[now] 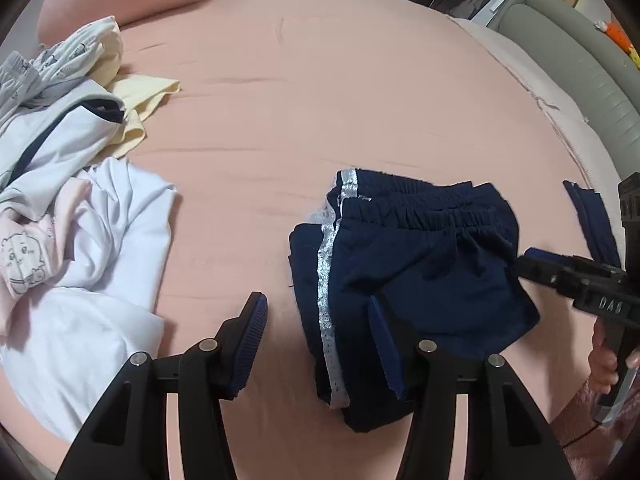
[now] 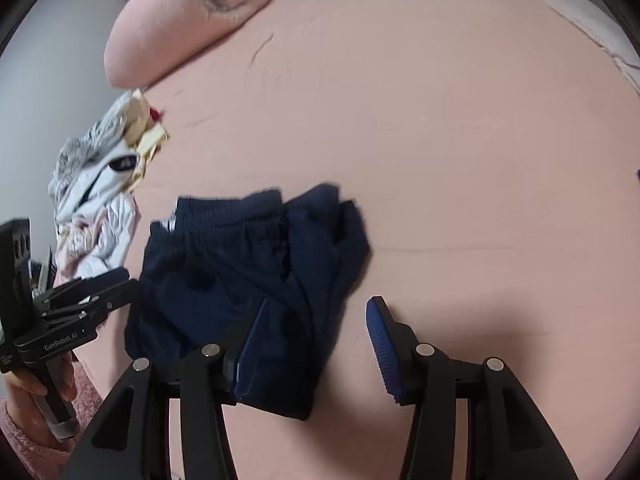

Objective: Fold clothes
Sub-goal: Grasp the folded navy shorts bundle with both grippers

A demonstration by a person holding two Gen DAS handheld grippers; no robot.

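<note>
Navy shorts (image 1: 404, 276) with a silver side stripe lie folded on the pink bed sheet (image 1: 320, 92), long axis running away from the person. Both grippers hang just above the near end, jaws spread and empty: the left gripper (image 1: 320, 340) straddles the striped edge, the right gripper (image 2: 316, 344) the opposite edge. Neither seems nearer, though the right view is blurred. Unfolded clothes (image 1: 72, 184) wait further left.

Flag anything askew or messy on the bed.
The navy shorts are folded unevenly, layers offset and bunched. At the bed's left edge, a pile of unfolded clothes lies crumpled. Both grippers are open.
</note>
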